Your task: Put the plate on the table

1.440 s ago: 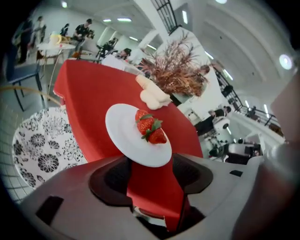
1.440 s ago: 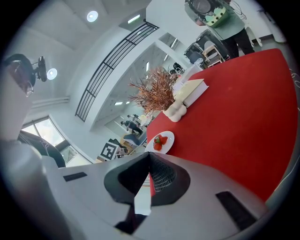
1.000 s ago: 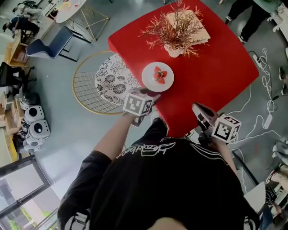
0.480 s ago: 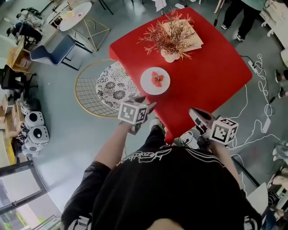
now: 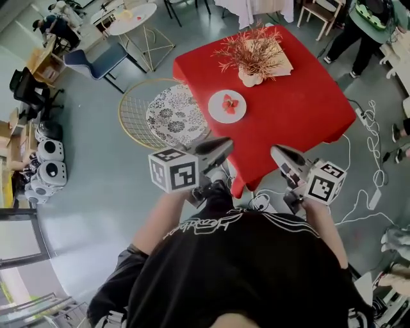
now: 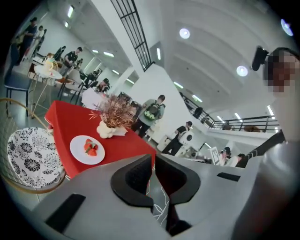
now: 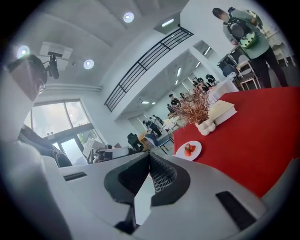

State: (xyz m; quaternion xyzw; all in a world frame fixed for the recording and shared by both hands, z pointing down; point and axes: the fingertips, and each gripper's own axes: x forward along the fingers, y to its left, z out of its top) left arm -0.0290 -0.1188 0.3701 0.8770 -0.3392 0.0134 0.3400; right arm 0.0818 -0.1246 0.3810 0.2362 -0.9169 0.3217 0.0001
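Observation:
A white plate (image 5: 227,106) with strawberries lies on the red table (image 5: 301,109), near its left edge. It also shows as the plate (image 6: 87,149) in the left gripper view and the plate (image 7: 188,150) in the right gripper view. My left gripper (image 5: 224,146) hangs in the air in front of the table, apart from the plate. Its jaws have just been closing and now stand nearly together with nothing between them. Level with it on the right, my right gripper (image 5: 275,152) is shut and empty too.
A dried plant in a white vase (image 5: 251,54) stands by a book (image 5: 282,57) at the table's far side. A black-and-white patterned disc (image 5: 176,115) rests on a round wire frame (image 5: 131,118) to the left. Cables (image 5: 365,128) trail on the floor; people (image 5: 365,19) stand beyond.
Both grippers have risen toward the head camera and away from the table. The left gripper's jaws, open before, have come together. The plate has stayed on the table.

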